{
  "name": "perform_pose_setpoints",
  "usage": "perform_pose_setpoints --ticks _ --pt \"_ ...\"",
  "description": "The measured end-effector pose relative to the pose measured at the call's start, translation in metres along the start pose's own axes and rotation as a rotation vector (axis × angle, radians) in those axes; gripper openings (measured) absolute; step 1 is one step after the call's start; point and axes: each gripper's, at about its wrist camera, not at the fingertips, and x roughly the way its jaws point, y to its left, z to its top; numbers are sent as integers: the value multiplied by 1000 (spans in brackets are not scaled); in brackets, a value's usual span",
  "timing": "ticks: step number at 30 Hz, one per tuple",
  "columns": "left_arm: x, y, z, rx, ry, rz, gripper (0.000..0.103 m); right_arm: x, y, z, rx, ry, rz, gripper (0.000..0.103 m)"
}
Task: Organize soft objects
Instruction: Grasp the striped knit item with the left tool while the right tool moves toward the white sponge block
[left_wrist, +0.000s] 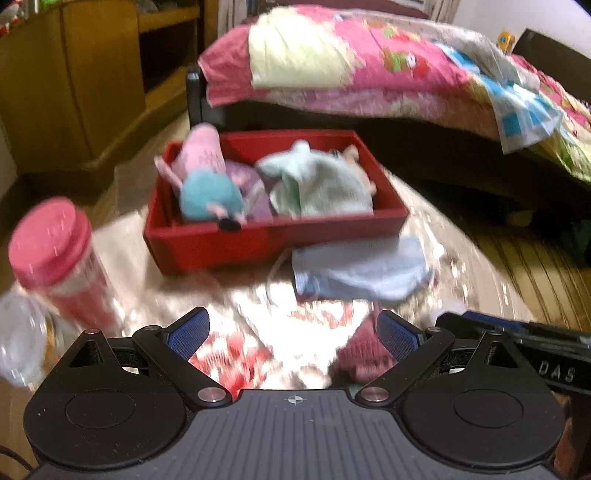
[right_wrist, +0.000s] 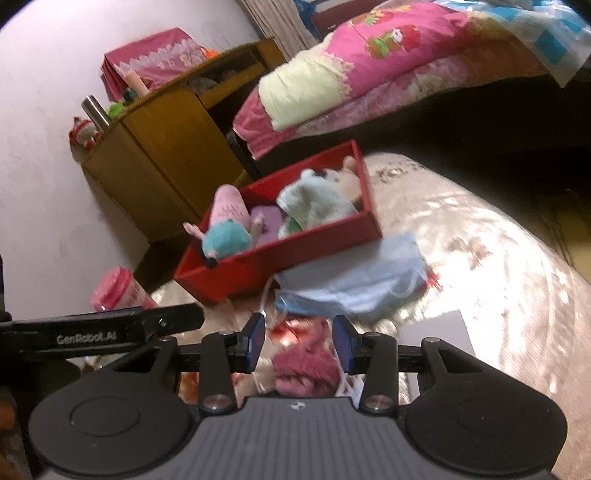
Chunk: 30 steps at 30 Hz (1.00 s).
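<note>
A red box (left_wrist: 236, 243) (right_wrist: 280, 254) stands on the shiny table and holds a pink and teal plush (left_wrist: 207, 184) (right_wrist: 225, 232), a purple item and a pale green cloth (left_wrist: 325, 181) (right_wrist: 317, 206). A light blue drawstring pouch (left_wrist: 358, 269) (right_wrist: 354, 284) lies in front of the box. A dark pink soft item (left_wrist: 365, 350) (right_wrist: 306, 362) lies on the table. My left gripper (left_wrist: 293, 332) is open and empty, with the dark pink item by its right finger. My right gripper (right_wrist: 299, 341) is open, with the dark pink item between its fingers.
A pink-lidded jar (left_wrist: 59, 254) (right_wrist: 118, 291) and a clear bottle (left_wrist: 18, 332) stand at the table's left. A bed with a pink quilt (left_wrist: 369, 66) (right_wrist: 388, 62) lies behind. A wooden cabinet (left_wrist: 74, 81) (right_wrist: 170, 147) stands at the far left.
</note>
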Motion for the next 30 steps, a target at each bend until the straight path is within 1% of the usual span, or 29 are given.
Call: perform_pose_setpoints --ticks 7,10,12,14,16,18,20,21,23,25,26,27,28,29,30 --pt "12 -9 -35 40 110 -25 93 -1 -11 -25 -3 86 -67 12" --pt "23 -13 -44 35 172 -57 93 4 -12 -31 -8 134 -84 13" --pt "28 -16 -46 40 193 -56 93 7 -12 -33 -22 156 -107 13" --pt "31 -15 -45 40 196 -52 93 5 -11 -35 -31 158 -114 13" --pt "36 -14 -43 19 204 -51 93 3 -12 -36 -25 162 -107 13" --pt "43 -16 -42 11 228 -55 93 4 -12 -37 -27 172 -117 13" --pt "50 -21 -44 25 252 -54 93 1 -16 -34 -8 151 -133 13" --pt "54 -24 -45 36 260 -53 91 -1 -19 -31 8 135 -137 13" --pt "60 -31 -47 51 276 -65 84 -5 -25 -25 36 109 -147 13" --pt "68 -35 -49 42 299 -86 67 -7 -32 -21 58 92 -159 13" --pt "72 -36 -50 35 312 -91 67 -7 -34 -19 63 91 -164 14" --pt "71 -39 -50 47 299 -87 67 -7 -36 -18 67 89 -170 14" --pt "71 -43 -50 68 301 -83 63 -6 -37 -17 67 91 -175 14" --pt "71 -47 -50 89 301 -72 62 -4 -38 -16 61 96 -180 14" --pt "71 -48 -51 96 300 -72 56 -3 -38 -16 53 100 -184 14"
